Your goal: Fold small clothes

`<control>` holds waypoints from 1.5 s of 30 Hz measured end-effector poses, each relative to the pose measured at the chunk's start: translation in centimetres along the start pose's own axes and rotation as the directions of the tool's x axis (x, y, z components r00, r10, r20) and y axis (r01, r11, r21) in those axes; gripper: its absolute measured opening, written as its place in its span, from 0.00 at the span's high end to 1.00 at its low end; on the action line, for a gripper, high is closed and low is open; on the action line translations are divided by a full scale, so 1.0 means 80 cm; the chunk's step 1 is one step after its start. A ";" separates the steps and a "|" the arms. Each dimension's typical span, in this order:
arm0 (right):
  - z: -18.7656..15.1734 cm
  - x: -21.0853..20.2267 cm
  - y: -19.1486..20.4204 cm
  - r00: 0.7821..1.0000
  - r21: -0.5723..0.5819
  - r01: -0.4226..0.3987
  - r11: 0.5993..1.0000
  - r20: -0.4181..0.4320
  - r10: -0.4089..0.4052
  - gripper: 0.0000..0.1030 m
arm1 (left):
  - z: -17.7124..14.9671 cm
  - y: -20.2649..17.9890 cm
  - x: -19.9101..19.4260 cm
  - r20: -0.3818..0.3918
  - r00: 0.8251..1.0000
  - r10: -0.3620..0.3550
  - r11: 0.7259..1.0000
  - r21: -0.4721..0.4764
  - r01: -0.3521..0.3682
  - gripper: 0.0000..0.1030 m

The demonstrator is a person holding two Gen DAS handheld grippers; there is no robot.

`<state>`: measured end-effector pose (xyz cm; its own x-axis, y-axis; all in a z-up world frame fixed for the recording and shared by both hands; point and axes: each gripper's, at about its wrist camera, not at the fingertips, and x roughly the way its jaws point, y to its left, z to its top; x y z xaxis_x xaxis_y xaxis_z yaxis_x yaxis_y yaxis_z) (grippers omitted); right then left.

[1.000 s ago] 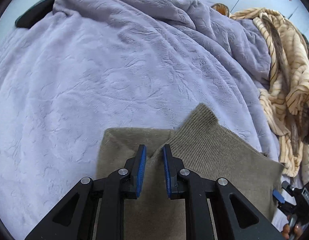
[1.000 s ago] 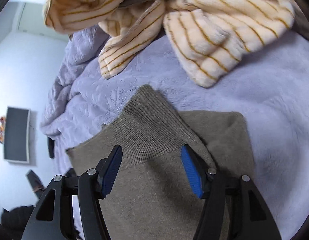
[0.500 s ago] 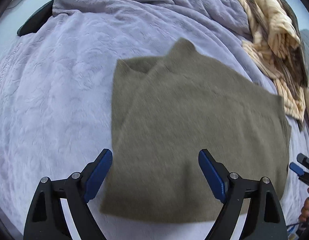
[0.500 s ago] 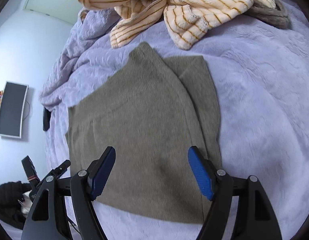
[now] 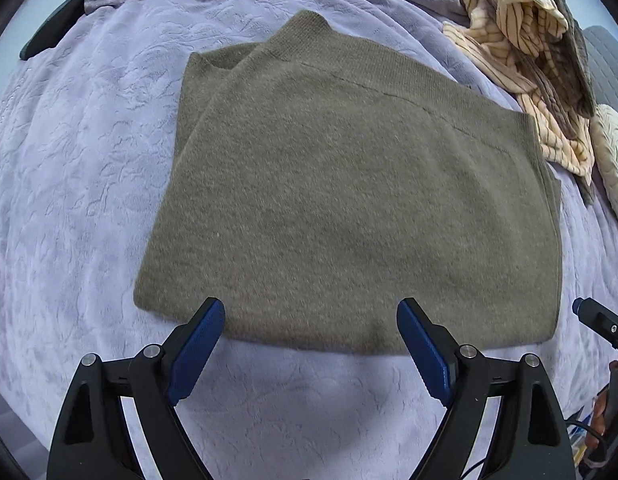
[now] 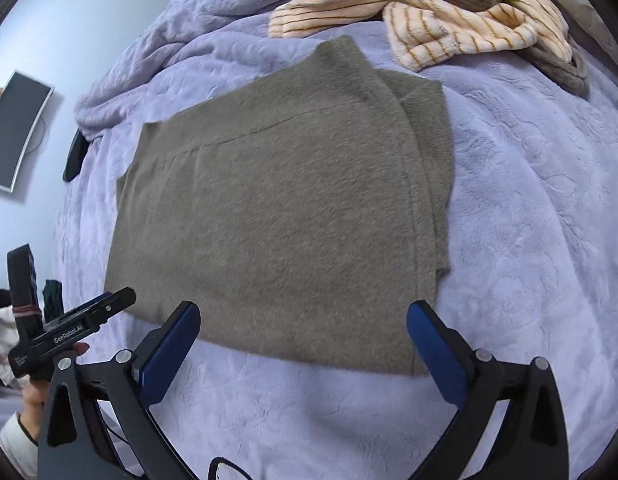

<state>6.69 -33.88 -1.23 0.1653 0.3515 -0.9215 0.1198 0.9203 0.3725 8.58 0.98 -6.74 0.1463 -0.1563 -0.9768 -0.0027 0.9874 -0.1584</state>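
Observation:
An olive-brown knit garment (image 5: 349,184) lies folded flat on the lavender bedspread (image 5: 77,168), with its ribbed edge at the far side and a folded layer along its left. It also shows in the right wrist view (image 6: 277,216). My left gripper (image 5: 311,336) is open and empty, above the garment's near edge. My right gripper (image 6: 303,340) is open and empty, also at the near edge. The left gripper's body shows in the right wrist view (image 6: 73,324), and the right gripper's tip shows at the right of the left wrist view (image 5: 597,316).
A heap of cream striped and brown fleece clothes (image 5: 533,52) lies beyond the garment at the back right, also seen in the right wrist view (image 6: 449,12). A dark monitor (image 6: 17,132) hangs on the wall at left. A black object (image 5: 53,24) lies at the bed's far left edge.
My left gripper was shut on the garment's fold a second ago and has opened and let go. Both grippers have drawn back toward the near edge, so the whole garment now shows.

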 end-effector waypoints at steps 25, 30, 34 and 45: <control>-0.062 -0.004 0.017 0.991 0.013 0.023 1.000 -0.131 -0.021 0.00 | -0.031 0.083 -0.048 0.087 0.991 -0.102 0.990 -0.090 0.109 0.15; -0.074 0.007 0.031 0.987 0.010 0.041 0.999 -0.154 -0.039 0.00 | 0.003 0.129 -0.042 0.105 0.974 -0.199 0.979 -0.026 0.203 0.23; -0.082 0.023 0.051 0.985 0.006 0.056 0.998 -0.166 -0.054 0.00 | 0.023 0.145 -0.009 0.031 0.959 -0.280 0.960 0.009 0.280 0.39; -0.114 0.063 0.122 0.981 0.090 0.034 0.995 -0.195 -0.016 0.00 | 0.027 0.167 0.032 -0.084 0.912 -0.402 0.913 0.046 0.406 0.94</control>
<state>-0.23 -21.55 -3.22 -0.0303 0.3638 -0.9310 0.2124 0.9125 0.3497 11.05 13.82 -11.09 0.0510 -0.5411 -0.8394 0.1023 0.8389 -0.5346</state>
